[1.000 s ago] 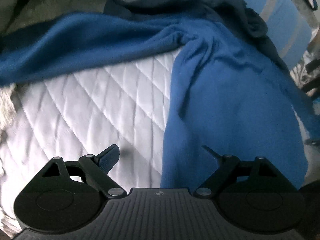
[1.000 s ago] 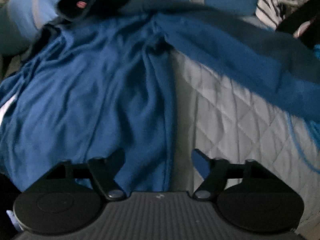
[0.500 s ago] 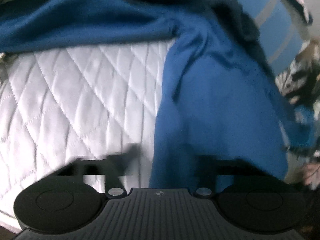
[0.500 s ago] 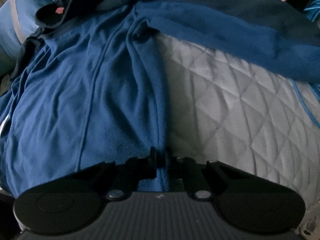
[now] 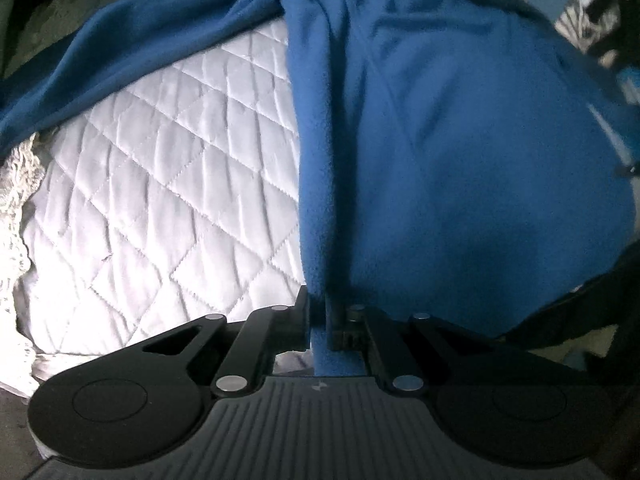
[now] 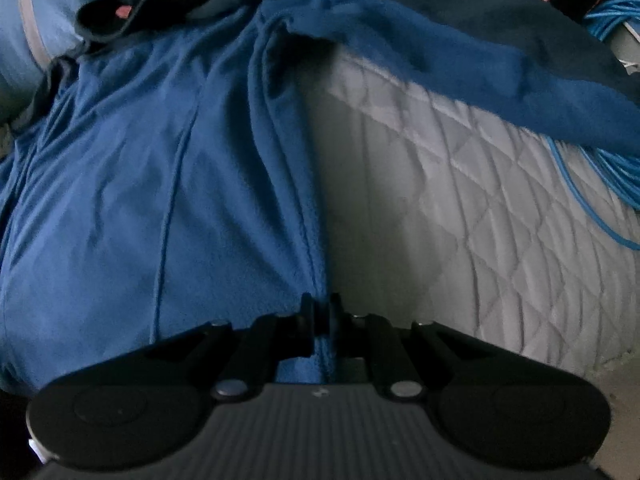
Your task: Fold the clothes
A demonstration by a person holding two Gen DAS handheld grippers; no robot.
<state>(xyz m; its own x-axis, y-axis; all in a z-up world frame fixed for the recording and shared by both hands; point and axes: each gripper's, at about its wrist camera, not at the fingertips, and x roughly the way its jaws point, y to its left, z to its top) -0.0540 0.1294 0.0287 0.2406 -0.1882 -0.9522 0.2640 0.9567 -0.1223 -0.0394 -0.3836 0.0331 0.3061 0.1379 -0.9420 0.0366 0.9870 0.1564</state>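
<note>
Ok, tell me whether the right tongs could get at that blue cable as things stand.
Probably not yet: the right tongs are shut on the blue fleece garment, and the blue cable lies off to the right across bare quilt.

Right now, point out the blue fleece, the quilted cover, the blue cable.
blue fleece point(image 5: 460, 168): left wrist view, flat body panel.
quilted cover point(image 5: 168, 184): left wrist view, bare stitched area.
blue cable point(image 6: 612, 168): right wrist view, coiled strands.

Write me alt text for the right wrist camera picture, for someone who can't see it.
The right gripper is shut on the lower edge of a blue fleece top spread over a white quilted mattress. One sleeve stretches off to the right, near a coil of blue cable, and a blue pillow lies beyond.
</note>
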